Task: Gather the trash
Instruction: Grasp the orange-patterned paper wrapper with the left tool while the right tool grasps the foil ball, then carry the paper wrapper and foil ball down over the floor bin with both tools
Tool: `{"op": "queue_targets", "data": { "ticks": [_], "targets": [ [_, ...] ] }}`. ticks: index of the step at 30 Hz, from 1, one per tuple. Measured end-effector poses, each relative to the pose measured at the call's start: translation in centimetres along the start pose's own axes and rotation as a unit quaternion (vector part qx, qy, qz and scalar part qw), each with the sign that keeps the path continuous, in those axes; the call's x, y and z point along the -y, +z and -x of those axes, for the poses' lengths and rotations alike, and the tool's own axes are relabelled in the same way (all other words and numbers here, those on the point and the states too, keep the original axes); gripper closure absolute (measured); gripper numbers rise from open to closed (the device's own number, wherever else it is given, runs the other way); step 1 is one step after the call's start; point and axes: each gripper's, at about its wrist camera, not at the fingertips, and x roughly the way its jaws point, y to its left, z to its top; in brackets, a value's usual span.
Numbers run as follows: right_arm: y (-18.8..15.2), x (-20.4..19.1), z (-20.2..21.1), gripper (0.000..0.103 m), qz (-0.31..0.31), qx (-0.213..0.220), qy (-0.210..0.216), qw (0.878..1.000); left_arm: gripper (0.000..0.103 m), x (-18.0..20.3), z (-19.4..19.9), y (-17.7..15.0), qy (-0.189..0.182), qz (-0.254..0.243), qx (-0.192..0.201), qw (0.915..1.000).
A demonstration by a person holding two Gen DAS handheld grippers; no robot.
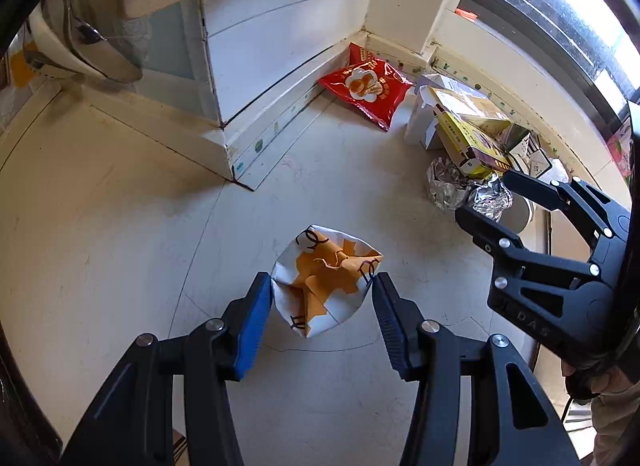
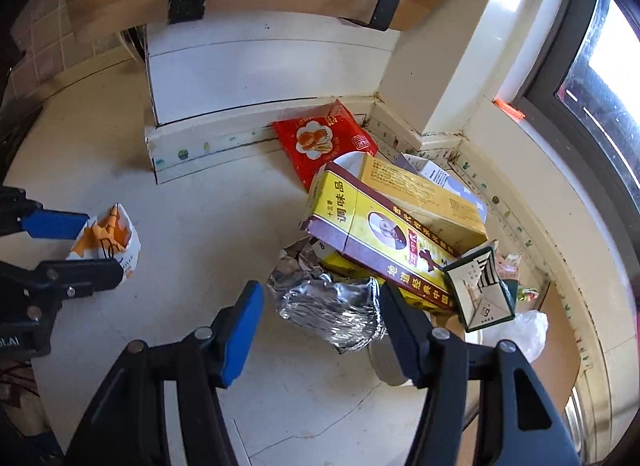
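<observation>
The left claw [image 1: 322, 298] pinches a crumpled white-and-orange paper wrapper [image 1: 326, 286] from both sides, lifted clear of the pale tiled floor [image 1: 120, 246], presumably to carry it to the heap. The right claw [image 2: 320, 306] gapes wide around crinkled silver foil [image 2: 328, 302] without squeezing it; the foil lies at the near edge of the pile of stiff yellow cardboard boxes [image 2: 380, 225] in the far right corner, where a glossy red snack bag [image 2: 320, 141] leans against the skirting.

Both wrist cams looked steeply down at the floor, close in. Left cam faced the crumpled orange-white wrapper [image 1: 326, 280]; right cam faced the trash pile [image 2: 396, 238]. Shared: wrapper, pile, red snack bag [image 1: 366, 87], wall corner.
</observation>
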Motion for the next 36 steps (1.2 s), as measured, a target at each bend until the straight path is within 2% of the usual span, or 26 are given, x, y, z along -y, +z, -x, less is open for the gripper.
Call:
{"op": "queue_targets", "data": {
  "ticks": [3,7,11,13,17,23,29,36],
  "targets": [
    [0.0,-0.3,-0.2,0.042,0.028,-0.001,-0.018,0.999,0.053,-0.4,0.2,0.1,-0.001,0.011,0.003,0.9999],
    [-0.1,-1.0,-1.7,0.042,0.057,-0.020,-0.020,0.998,0.053,-0.8,0.1,0.3,0.000,0.022,0.004,0.9997],
    [-0.1,-1.4,-2.5,0.042,0.066,-0.012,-0.027,0.997,0.053,-0.9,-0.1,0.4,0.001,0.025,0.001,0.9997],
    [0.1,-1.1,-2.3,0.042,0.050,-0.009,-0.009,0.999,0.053,-0.8,-0.1,0.4,0.001,0.024,-0.001,0.9997],
    [0.1,-0.4,-1.3,0.043,0.008,-0.010,0.056,0.998,0.053,-0.7,0.1,0.3,-0.004,0.022,-0.005,0.9997],
    [-0.9,0.5,1.0,0.043,-0.081,-0.022,0.148,0.985,0.053,-0.8,1.1,-0.2,-0.025,0.017,-0.012,0.9995],
    [-2.3,0.0,4.5,0.043,-0.130,-0.012,0.170,0.977,0.053,-1.3,2.9,-1.3,-0.037,0.003,-0.007,0.9993],
    [-3.9,-2.7,10.4,0.043,-0.168,0.014,0.153,0.974,0.053,-2.8,7.0,-3.9,-0.063,-0.028,0.007,0.9976]
  ]
}}
